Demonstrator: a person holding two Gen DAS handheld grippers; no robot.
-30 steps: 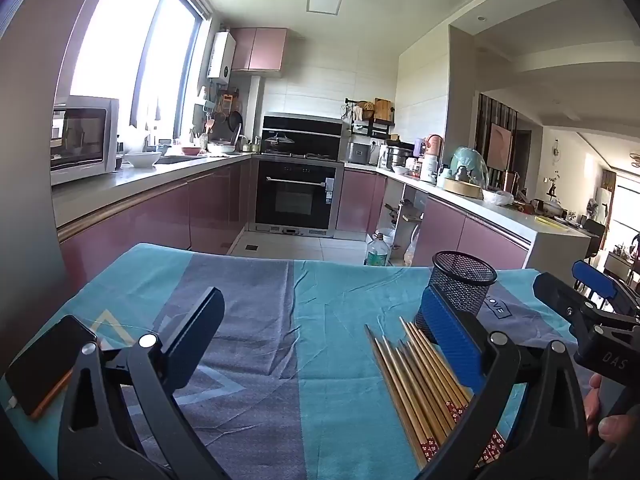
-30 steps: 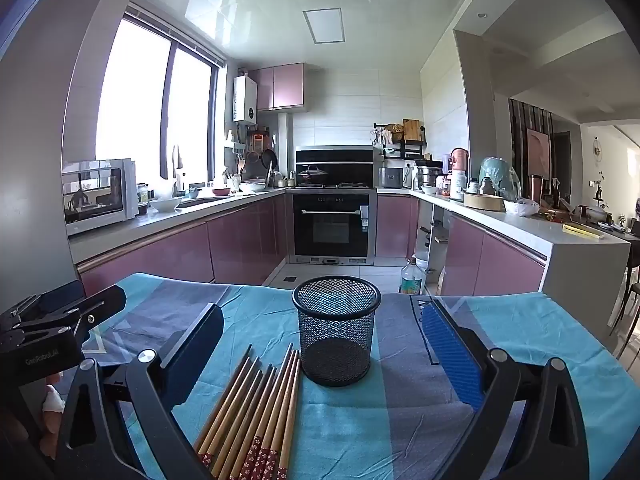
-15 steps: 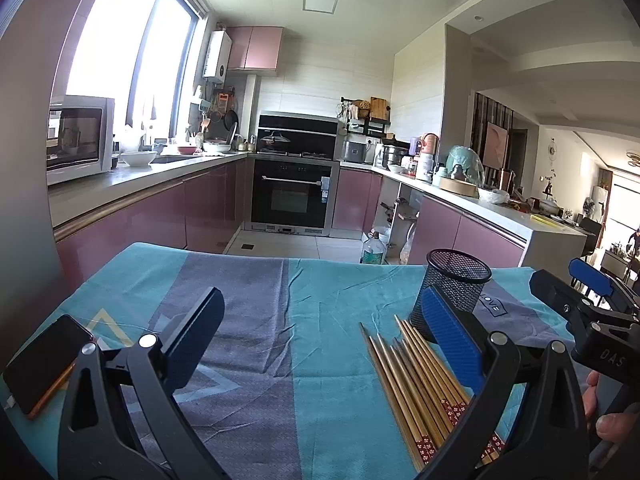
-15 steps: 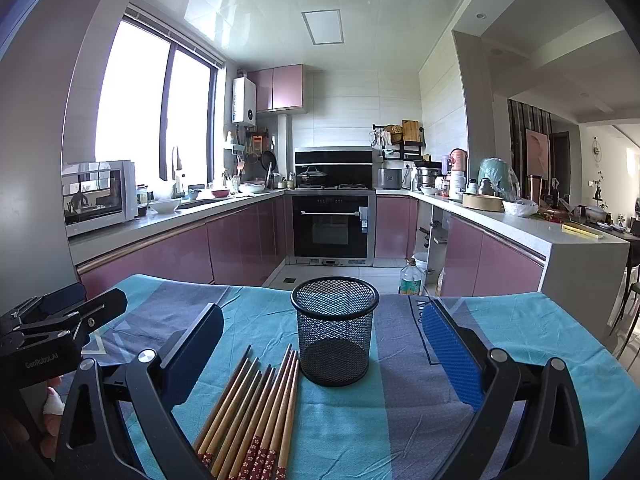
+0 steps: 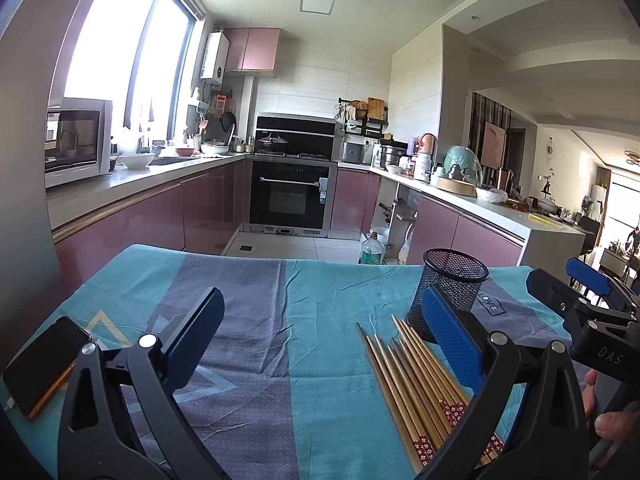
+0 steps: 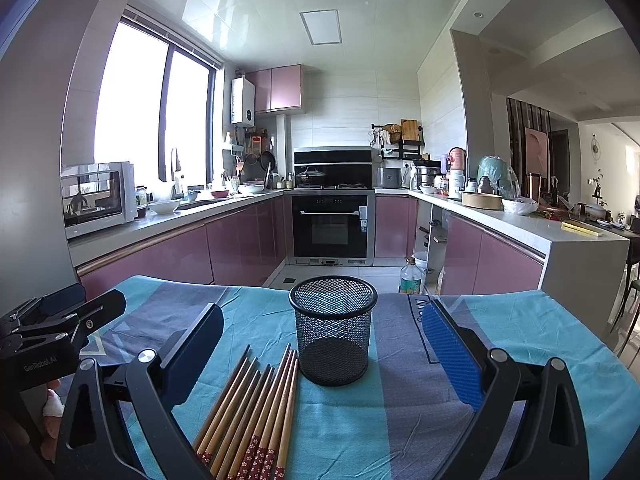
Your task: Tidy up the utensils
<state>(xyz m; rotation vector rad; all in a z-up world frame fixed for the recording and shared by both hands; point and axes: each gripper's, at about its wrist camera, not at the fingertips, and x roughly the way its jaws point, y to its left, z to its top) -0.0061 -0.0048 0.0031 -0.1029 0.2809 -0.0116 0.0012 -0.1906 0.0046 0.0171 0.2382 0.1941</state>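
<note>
Chopsticks [image 6: 256, 404] are the job, but start with the tablecloth [image 5: 320, 360]: teal and grey, covering the whole table, wrinkled. On it the mesh cup [image 6: 333, 332] stands upright at 12 o'clock in the right wrist view, looking empty. The chopsticks lie flat in a loose fan just beside the cup's base, at its 7 o'clock, patterned ends toward the person. A phone [image 5: 44, 364] lies at 9 o'clock in the left view.

Nothing is picked up yet. My judgement: come down over the bundle's middle, pinch only a few sticks, tip them upright over the rim.

Both tongs are spread wide and hold nothing: the right gripper [image 6: 320, 344] frames the cup, the left gripper [image 5: 320, 328] hangs over bare cloth.
</note>
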